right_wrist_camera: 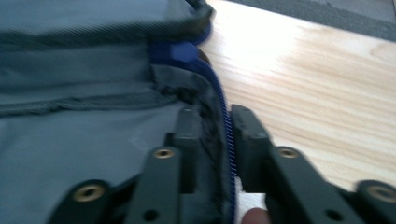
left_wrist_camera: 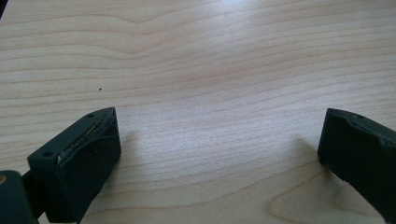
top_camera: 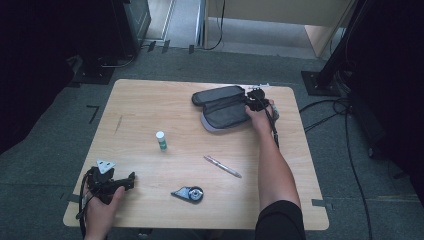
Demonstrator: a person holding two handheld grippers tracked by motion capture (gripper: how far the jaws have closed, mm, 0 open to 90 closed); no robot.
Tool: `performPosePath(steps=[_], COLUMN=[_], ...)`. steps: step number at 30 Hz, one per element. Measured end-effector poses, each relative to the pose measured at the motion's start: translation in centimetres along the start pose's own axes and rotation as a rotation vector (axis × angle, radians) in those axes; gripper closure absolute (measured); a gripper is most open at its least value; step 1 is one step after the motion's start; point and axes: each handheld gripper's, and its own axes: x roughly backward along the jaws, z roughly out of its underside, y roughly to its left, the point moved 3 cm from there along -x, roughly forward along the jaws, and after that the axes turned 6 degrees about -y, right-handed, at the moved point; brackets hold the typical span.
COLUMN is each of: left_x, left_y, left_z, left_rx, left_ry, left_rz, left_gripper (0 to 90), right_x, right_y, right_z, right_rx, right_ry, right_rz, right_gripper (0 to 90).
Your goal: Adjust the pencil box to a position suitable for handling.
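The right hand-held gripper (right_wrist_camera: 212, 140) is clamped on the zipper edge of the grey pencil case (top_camera: 225, 107) at the tabletop's (top_camera: 150, 100) far right; the case's long axis runs leftward from it. The left hand-held gripper (top_camera: 131, 179), jaws apart, sits at the near-left corner, well apart.

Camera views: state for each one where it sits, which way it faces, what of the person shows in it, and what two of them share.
High view: fixed above the person's side, facing forward and down on the table; both forearms, left claw and right claw show.
Left gripper view: rides the left claw, looking along its open jaws at bare wood.
Right gripper view: rides the right claw, jaws closed on the zipper edge of the pencil case; a fingertip shows below.
Shared: the high and right gripper views both show the pencil case.
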Motion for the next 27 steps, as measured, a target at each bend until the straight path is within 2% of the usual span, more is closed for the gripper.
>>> performPosePath(steps=[1,2,6,10,11,16,17,18,23,24,27], left_x=[0.0,0.0,-0.1,-0.1,-0.1,-0.1,-0.1,-0.1,-0.1,-0.1,-0.1], left_y=[0.0,0.0,-0.1,-0.1,-0.1,-0.1,-0.1,-0.1,-0.1,-0.1,-0.1], left_z=[0.0,0.0,0.0,-0.1,-0.1,-0.1,-0.1,-0.1,-0.1,-0.1,-0.1], left_rx=[-0.001,-0.001,0.0,0.001,0.001,0.001,0.001,0.001,0.001,0.001,0.002], left_ry=[0.0,0.0,-0.001,0.0,0.0,0.0,0.0,0.0,0.0,0.0,-0.001], left_rz=[0.001,0.001,0.002,0.0,0.0,-0.001,-0.001,-0.001,-0.001,-0.001,-0.001], left_gripper=[0.0,0.0,0.0,0.0,0.0,0.0,0.0,0.0,0.0,0.0,0.0], right_x=[0.1,0.1,0.9,1.7,1.7,3.5,3.5,4.1,6.0,6.0,7.4], right_y=[-0.2,-0.2,-0.3,0.0,0.0,0.5,0.5,0.8,1.6,1.6,2.1], right_z=[0.1,0.1,0.8,1.3,1.3,2.5,2.5,3.2,5.3,5.3,6.7], right_rx=[-0.007,-0.007,-0.018,-0.089,-0.089,-0.203,-0.203,-0.237,-0.302,-0.302,-0.305], right_ry=[-0.003,-0.003,-0.028,-0.036,-0.036,-0.036,-0.036,-0.037,-0.042,-0.042,-0.053], right_rz=[0.007,0.007,-0.027,-0.069,-0.069,-0.104,-0.104,-0.114,-0.101,-0.101,-0.093], right_gripper=[85.6,85.6,88.5,88.7,88.7,88.5,88.5,88.4,88.3,88.3,88.3])
